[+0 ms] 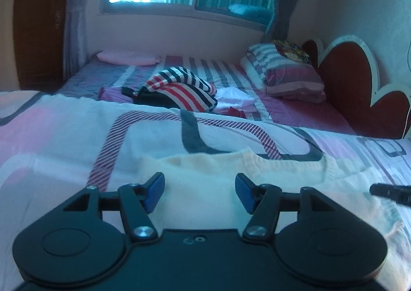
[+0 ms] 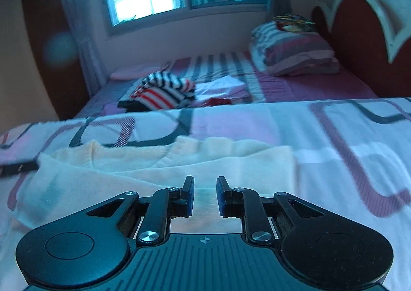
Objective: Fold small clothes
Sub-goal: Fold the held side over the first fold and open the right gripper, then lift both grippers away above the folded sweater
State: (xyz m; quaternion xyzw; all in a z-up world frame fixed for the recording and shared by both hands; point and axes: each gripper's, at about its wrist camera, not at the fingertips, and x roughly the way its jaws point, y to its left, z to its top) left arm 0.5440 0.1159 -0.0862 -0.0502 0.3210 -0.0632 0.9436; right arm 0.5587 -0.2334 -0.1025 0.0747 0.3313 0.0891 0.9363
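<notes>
The cream knit top (image 1: 205,175) is lying flat on the patterned bedspread (image 1: 64,137), mid-fold. The left hand-held gripper (image 1: 199,192) is hovering released over it; the right hand-held gripper (image 2: 204,194) is gaping narrowly, grasping nothing. The next move is probably pinching an edge for another fold.

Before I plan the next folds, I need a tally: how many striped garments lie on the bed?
1: the striped garment sits crumpled on the pile mid-bed, beyond the cream sweater. Others may be hidden beneath it.
</notes>
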